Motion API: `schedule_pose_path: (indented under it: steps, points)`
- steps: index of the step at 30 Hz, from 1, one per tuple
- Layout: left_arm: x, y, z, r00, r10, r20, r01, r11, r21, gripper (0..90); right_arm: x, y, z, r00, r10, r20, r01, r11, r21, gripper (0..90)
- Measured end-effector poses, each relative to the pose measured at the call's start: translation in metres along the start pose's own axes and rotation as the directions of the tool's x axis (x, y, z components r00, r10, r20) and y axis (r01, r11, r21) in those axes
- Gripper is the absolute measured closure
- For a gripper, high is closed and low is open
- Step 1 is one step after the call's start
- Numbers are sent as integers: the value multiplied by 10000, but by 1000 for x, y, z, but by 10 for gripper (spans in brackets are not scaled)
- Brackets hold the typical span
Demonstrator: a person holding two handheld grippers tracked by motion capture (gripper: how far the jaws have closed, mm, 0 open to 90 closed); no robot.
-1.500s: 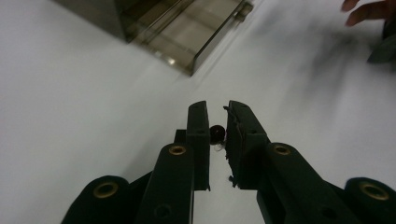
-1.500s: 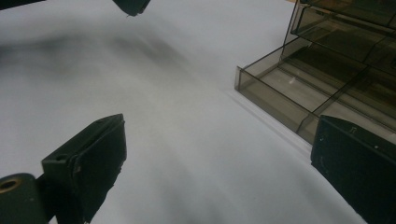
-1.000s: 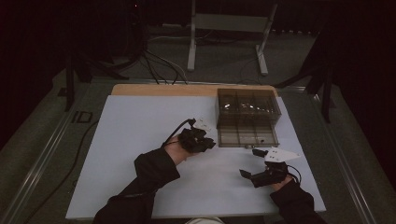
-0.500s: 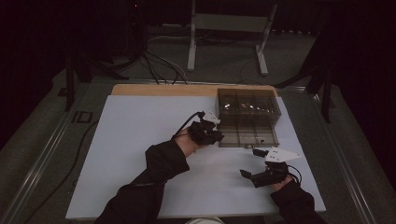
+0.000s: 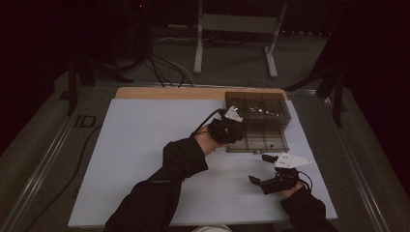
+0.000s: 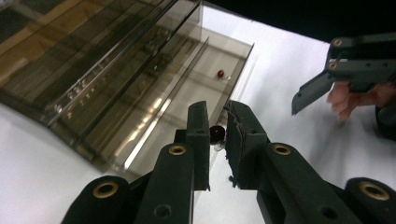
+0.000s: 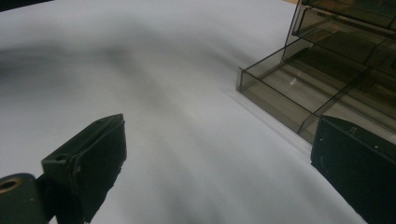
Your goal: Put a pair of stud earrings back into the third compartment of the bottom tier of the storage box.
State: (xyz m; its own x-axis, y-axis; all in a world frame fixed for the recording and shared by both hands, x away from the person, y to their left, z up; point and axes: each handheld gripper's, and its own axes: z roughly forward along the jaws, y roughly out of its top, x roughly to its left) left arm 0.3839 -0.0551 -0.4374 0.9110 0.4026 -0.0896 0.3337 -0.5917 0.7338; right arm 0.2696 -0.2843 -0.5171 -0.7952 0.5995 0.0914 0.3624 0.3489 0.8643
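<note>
1. Over the pulled-out drawer [image 5: 258, 137] of the smoked clear drawer box [image 5: 258, 108], in the high view, the left claw [image 5: 231, 126] hangs at the drawer's left edge. The right claw [image 5: 258, 169] sits on the white tabletop [image 5: 135, 159] near the drawer's front, its jaws spread wide with nothing between them.
2. In the left gripper view, the left claw [image 6: 218, 135] is closed on a small dark red bead [image 6: 216, 134], pinched between its two pads above the drawer's [image 6: 187, 116] near corner. A second red bead [image 6: 220, 73] lies inside the drawer, at the far end. The right claw [image 6: 322, 79] shows beyond the drawer's front.
3. In the right gripper view, the right claw [image 7: 217, 154] stands open over bare tabletop [image 7: 163, 93], with the open drawer [image 7: 289, 98] just ahead of its jaws.
</note>
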Motion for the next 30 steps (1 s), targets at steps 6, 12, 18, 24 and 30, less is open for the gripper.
schedule_pose_path:
  steps: [6, 12, 18, 24, 30]
  points:
    - [-2, 12, 12, 9999, -24, 149, 24, 10000, 5, 814, 0, 0, 0, 10000, 7, 2, -7, 10000, -9, 36]
    - [-3, 20, 26, 9993, -40, 377, 42, 10000, -49, 814, 0, 0, -2, 10000, 15, 48, -15, 10000, -68, 36]
    - [-5, 27, 40, 9990, -1, 457, 7, 9999, -119, 814, 0, 0, -2, 10000, 23, 21, -23, 10000, -55, 35]
    - [-4, 35, 52, 9984, -55, 559, 65, 9998, -181, 814, 0, 0, -2, 10000, 3, 14, -3, 10000, -47, 36]
    - [-6, 44, 67, 9976, -82, 692, 94, 9998, -158, 814, 0, -1, -2, 10000, -3, 17, 3, 10000, -46, 36]
